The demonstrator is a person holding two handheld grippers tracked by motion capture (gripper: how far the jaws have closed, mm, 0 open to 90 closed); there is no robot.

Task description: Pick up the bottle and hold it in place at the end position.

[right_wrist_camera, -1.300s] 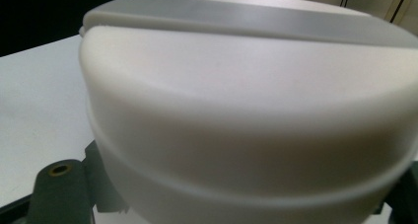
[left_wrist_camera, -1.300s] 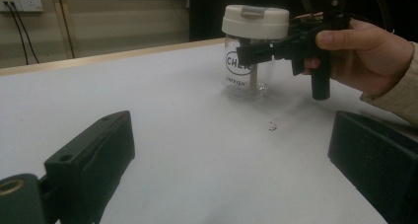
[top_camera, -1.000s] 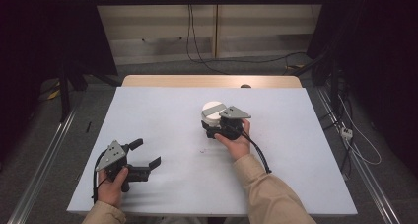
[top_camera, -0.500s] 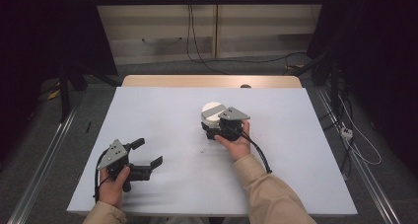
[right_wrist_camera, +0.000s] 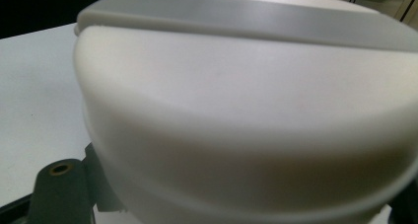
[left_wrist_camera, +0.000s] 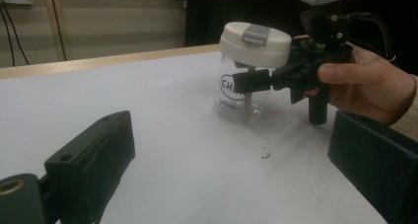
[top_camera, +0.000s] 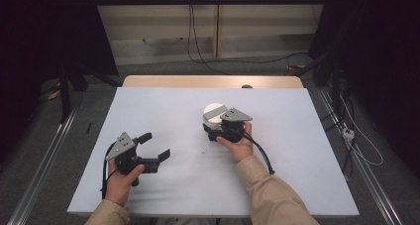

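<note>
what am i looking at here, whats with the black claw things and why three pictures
A person sits at a white table holding a hand-operated tool with two black tongs in each hand. One picture looks down from above; the other two come from small cameras riding on each tool. The right tongs are closed on a clear jar just under its white lid, which stands upright on the table. That lid looms large in the right tool's camera. The left tongs are open and hold nothing.
</note>
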